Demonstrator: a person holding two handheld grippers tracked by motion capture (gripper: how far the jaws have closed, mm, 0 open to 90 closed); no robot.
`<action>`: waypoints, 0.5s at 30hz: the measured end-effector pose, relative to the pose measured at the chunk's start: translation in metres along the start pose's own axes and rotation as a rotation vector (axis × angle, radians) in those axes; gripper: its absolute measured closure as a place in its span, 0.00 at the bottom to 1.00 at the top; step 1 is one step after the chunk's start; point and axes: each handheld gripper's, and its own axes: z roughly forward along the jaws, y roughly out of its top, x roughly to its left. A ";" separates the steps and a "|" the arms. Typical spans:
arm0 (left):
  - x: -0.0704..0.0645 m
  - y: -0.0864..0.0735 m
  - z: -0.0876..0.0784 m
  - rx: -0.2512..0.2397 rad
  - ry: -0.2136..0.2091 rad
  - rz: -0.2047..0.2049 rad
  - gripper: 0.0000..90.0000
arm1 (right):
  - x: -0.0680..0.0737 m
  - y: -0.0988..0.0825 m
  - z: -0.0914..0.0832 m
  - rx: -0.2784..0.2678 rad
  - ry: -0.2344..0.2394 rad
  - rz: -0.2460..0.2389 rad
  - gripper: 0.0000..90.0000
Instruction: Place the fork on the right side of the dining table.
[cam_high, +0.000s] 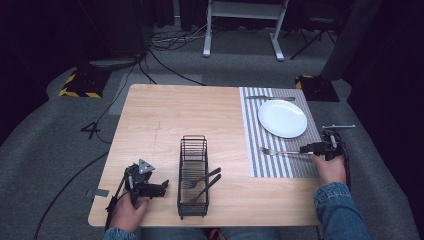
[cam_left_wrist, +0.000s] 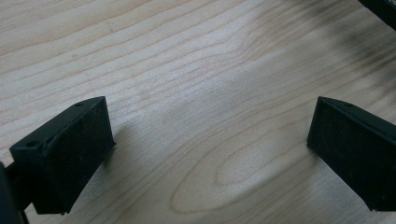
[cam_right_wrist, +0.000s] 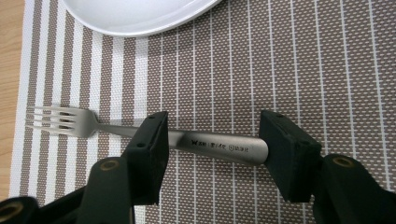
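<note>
Right gripper (cam_right_wrist: 212, 144), jaws half open, straddles the fork (cam_right_wrist: 140, 133) lying on the placemat (cam_right_wrist: 327, 70), plate (cam_right_wrist: 135, 16) at twelve o'clock; lift straight up, leaving it undisturbed.

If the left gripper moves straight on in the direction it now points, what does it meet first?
Most likely the black wire cutlery rack. The left gripper, jaws open over the light wooden table, points toward that rack's side in the high view, with bare wood between them; its height is unclear.

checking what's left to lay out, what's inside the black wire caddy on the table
Inside the wire caddy lie two dark-looking utensils, handles leaning up over its right rim. One shows fork tines; the other's head is too small to tell. Anything flat on the caddy's floor is hidden by the wire mesh.
</note>
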 end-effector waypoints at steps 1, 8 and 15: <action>0.000 0.000 0.000 -0.001 0.001 0.000 0.00 | 0.000 0.000 0.000 0.002 0.001 0.002 0.48; 0.000 0.000 0.000 0.000 0.000 0.000 0.00 | 0.000 0.000 0.001 -0.002 -0.014 -0.001 0.48; 0.000 0.000 0.000 0.000 0.000 0.000 0.00 | -0.003 -0.001 -0.004 -0.019 -0.031 -0.005 0.49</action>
